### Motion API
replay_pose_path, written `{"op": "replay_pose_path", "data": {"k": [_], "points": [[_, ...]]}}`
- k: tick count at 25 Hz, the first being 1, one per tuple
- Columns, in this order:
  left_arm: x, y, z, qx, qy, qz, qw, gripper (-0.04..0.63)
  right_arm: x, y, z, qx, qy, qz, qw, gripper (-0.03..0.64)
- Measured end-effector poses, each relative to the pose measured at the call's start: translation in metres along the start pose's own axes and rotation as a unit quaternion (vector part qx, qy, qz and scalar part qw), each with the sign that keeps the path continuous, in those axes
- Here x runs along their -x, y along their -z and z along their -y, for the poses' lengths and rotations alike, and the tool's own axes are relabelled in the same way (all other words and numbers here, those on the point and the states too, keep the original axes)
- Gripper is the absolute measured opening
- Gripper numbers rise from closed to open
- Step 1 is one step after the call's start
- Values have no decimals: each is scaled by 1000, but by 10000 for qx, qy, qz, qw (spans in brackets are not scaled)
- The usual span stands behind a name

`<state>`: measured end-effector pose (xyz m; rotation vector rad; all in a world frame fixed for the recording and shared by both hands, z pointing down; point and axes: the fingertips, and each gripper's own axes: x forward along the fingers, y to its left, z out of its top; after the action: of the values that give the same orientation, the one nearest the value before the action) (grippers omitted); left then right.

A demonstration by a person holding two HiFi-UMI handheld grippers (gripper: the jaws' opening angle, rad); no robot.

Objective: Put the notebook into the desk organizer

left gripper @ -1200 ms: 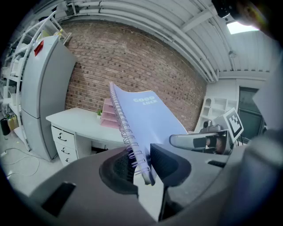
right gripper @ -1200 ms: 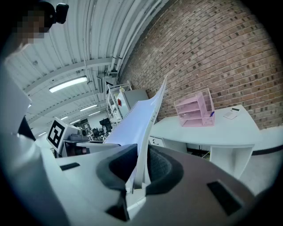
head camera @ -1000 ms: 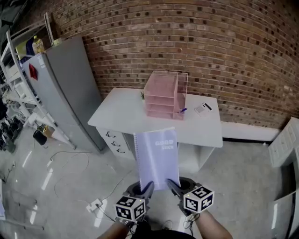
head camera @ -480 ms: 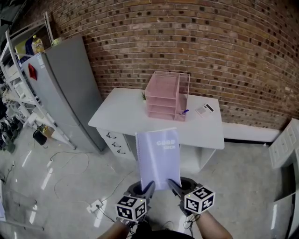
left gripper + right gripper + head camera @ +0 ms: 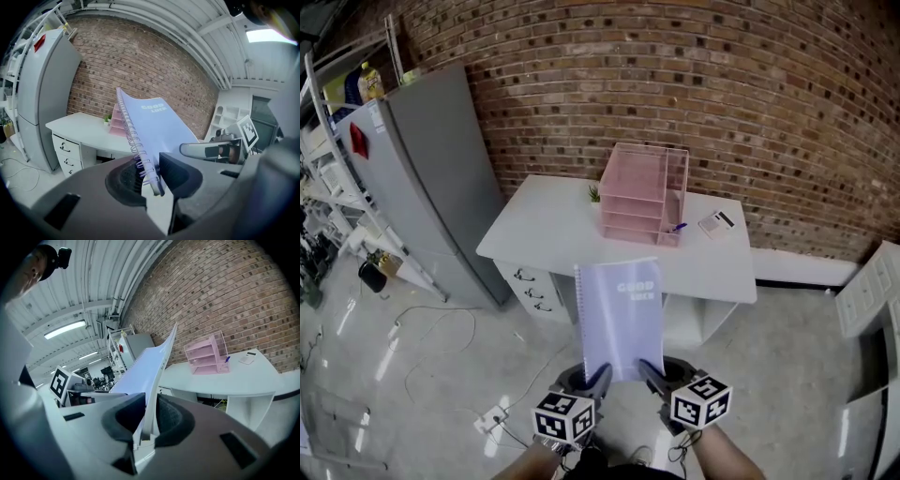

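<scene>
Out over the floor, well short of the white counter [image 5: 546,234], the pale lilac spiral-bound notebook [image 5: 621,314] is pinched at its near corners: the left tool [image 5: 596,378] clamped on the wire spine, the right tool [image 5: 651,375] on the open edge. It is best carried level and square, both grips moving together, then fed far edge first into one shelf of the pink mesh desk organizer [image 5: 642,192].

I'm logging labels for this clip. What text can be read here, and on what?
"GOOD LUCK": on the cover of the notebook.
Red tag on the fridge: too small to read.
White item on the desk: print too small to read.
</scene>
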<state>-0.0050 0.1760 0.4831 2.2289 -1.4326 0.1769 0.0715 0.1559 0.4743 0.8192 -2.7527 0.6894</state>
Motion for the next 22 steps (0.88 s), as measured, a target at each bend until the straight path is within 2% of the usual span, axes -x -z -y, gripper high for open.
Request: {"op": "replay_pose_path", "data": {"k": [14,22], "points": [[-16,-36,-86,-196,455,-150,9987,89,-84,-25,-2,-232,478,213,9984,57],[-24,-48,-113,-190,509,-156,9984,89,-112,-36,1,-244,545,200,9980,55]]}}
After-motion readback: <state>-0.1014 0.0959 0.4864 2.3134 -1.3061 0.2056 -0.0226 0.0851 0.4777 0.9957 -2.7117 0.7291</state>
